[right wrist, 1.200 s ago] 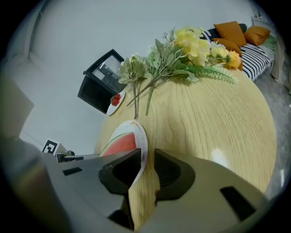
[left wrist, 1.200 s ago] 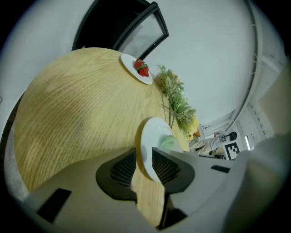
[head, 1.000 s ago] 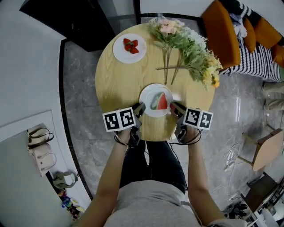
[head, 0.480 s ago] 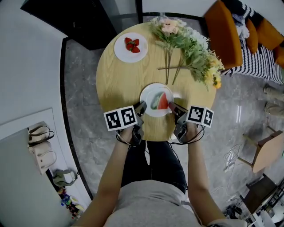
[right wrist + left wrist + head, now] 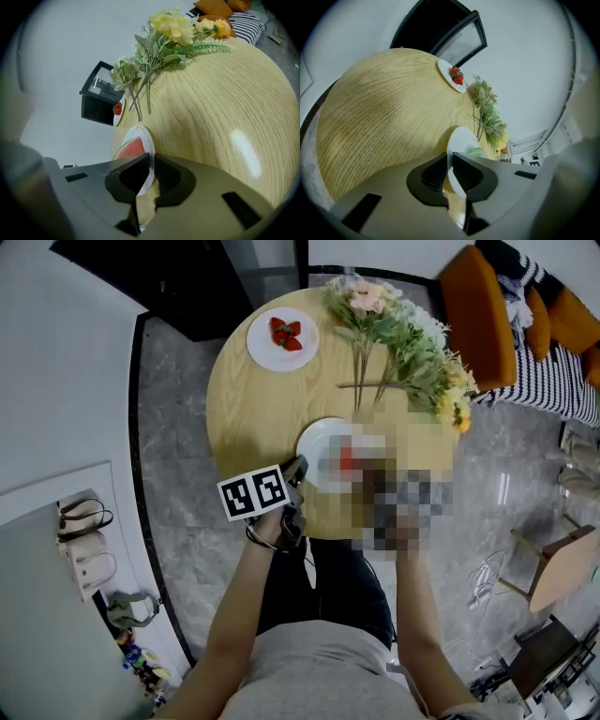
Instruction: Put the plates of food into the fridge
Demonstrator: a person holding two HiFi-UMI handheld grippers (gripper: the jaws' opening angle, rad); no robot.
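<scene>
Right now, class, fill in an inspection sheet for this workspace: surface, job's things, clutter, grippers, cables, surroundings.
Surface: round wooden table.
Job's things: watermelon plate near the person; strawberry plate at the far edge.
Clutter: bunch of flowers lying on the table.
Grippers: left gripper and right gripper each shut on the watermelon plate's rim, on opposite sides.
Cables: white cable on the floor.
Surroundings: orange sofa; handbags on a shelf.

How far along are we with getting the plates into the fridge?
Done: nothing stowed; both plates are at the table.
In hand: the left gripper and right gripper are each shut on the rim of the watermelon plate, on opposite sides.
Left: carry that plate to the fridge, then fetch the strawberry plate at the table's far edge, which is untouched.
</scene>
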